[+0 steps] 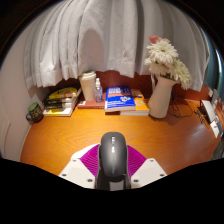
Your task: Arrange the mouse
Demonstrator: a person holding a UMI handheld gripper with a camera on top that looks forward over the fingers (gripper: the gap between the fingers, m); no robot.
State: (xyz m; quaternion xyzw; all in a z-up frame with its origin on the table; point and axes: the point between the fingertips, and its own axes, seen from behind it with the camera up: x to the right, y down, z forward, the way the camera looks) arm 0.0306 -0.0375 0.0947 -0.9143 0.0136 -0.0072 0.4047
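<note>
A dark grey computer mouse (112, 155) sits between my gripper's (112, 165) two fingers, its nose pointing ahead over the wooden desk (70, 138). The magenta pads (88, 158) press against both of its sides, so the fingers are shut on it. The mouse is held above the desk's near part. Its underside and rear are hidden by the fingers.
At the back of the desk stand a white vase with flowers (163, 75), a blue book (120, 98) on a stack, a white bottle (89, 86) and more books (62, 100). White curtains hang behind. Cables and a device lie at the far right (210, 112).
</note>
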